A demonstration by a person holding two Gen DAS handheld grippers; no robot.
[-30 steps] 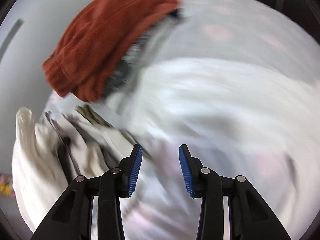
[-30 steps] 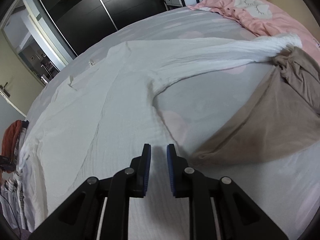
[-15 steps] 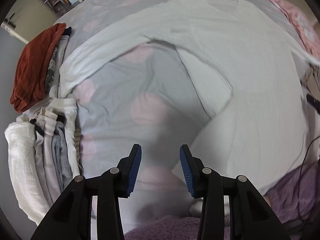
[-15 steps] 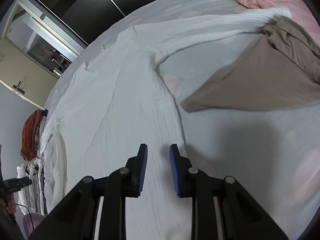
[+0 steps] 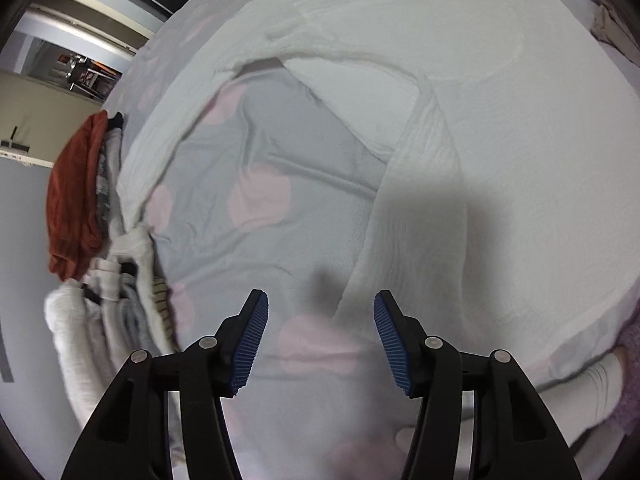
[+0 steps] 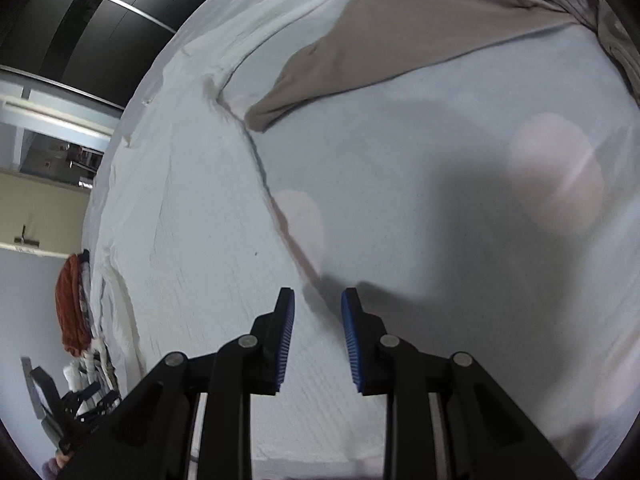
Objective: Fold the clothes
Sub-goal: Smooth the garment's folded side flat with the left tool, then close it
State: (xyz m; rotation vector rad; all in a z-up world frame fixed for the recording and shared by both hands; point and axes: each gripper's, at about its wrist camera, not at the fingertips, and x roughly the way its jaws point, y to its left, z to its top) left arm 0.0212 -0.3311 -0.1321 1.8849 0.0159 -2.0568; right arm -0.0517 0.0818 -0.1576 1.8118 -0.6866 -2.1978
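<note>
Here the big white garment (image 5: 460,128) lies spread flat on the grey bedsheet (image 5: 280,208) with pink dots. In the left wrist view it fills the side from 12 to 4 o'clock, and one long sleeve (image 5: 160,152) bends around toward 9 o'clock. The left gripper (image 5: 320,340) hangs over the sheet right at the garment's bottom corner, with its fingers spread wide and nothing between them. A stack of folded clothes (image 5: 112,312) sits at 8 o'clock, with a rust-red cloth (image 5: 74,200) on it at 9 o'clock. In the right wrist view the right gripper (image 6: 318,340) is over the garment's side edge, its fingers a small way apart and holding nothing. A brown cloth (image 6: 420,32) lies at 1 o'clock, near the garment's other sleeve.
</note>
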